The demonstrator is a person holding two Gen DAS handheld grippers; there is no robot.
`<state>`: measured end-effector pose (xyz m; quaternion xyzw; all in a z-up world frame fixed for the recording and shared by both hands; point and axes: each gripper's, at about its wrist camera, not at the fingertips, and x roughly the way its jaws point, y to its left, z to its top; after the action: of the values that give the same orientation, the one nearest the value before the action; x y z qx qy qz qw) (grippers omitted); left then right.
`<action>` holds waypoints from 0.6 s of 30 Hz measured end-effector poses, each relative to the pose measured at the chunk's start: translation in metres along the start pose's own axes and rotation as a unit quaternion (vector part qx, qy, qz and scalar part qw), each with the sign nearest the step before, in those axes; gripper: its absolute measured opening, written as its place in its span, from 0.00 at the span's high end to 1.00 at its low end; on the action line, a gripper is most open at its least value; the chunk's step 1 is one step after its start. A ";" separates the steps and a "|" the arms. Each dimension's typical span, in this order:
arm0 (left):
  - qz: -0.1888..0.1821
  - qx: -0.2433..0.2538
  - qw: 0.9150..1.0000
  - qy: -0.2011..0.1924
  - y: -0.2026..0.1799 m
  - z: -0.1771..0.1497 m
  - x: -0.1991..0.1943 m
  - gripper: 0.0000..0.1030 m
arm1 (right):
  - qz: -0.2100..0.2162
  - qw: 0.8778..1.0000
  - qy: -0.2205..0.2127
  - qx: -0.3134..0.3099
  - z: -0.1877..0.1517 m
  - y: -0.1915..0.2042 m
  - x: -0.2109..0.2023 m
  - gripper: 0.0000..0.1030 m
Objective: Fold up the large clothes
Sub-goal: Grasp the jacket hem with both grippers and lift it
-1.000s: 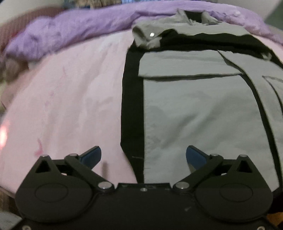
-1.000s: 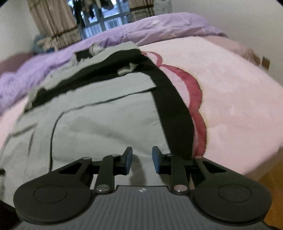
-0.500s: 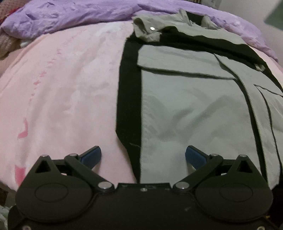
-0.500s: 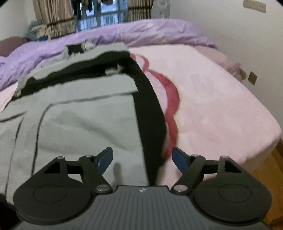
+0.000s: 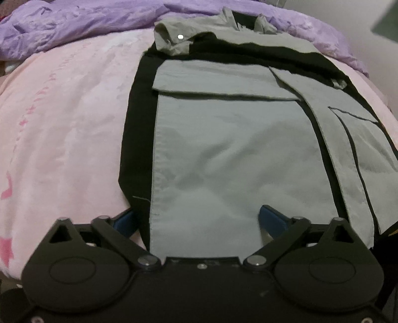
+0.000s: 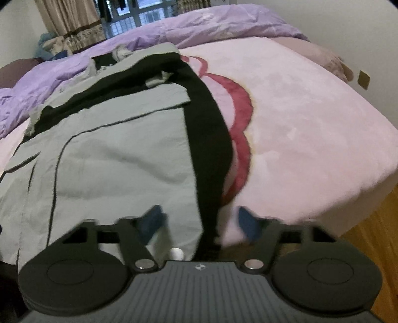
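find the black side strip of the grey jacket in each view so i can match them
Left wrist: the black side strip runs down the jacket's left edge, left of centre, ending at the left tool.
Right wrist: a black side strip runs down the jacket's right edge, centre frame, reaching the right tool; likely the opposite edge.
Shared landmark: the purple duvet beyond the collar.

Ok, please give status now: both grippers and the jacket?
Left gripper open, at hem. Right gripper open, blurred. Grey-and-black jacket flat on pink blanket, unheld. Nothing in the way.

Jacket (image 5: pixel 223 154) on pink bed (image 5: pixel 62 139)
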<state>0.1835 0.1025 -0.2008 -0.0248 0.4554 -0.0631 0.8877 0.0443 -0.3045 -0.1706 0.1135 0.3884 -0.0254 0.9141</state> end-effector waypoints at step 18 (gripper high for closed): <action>-0.005 0.006 0.988 -0.151 -0.008 0.128 -0.017 0.95 | 0.025 0.986 -0.161 -0.030 0.097 0.054 0.001 0.93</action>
<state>0.2773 0.0956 -0.1117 -0.0309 0.3155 -0.0659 0.9461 0.1206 -0.2741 -0.0959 0.0898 0.2340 -0.0088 0.9680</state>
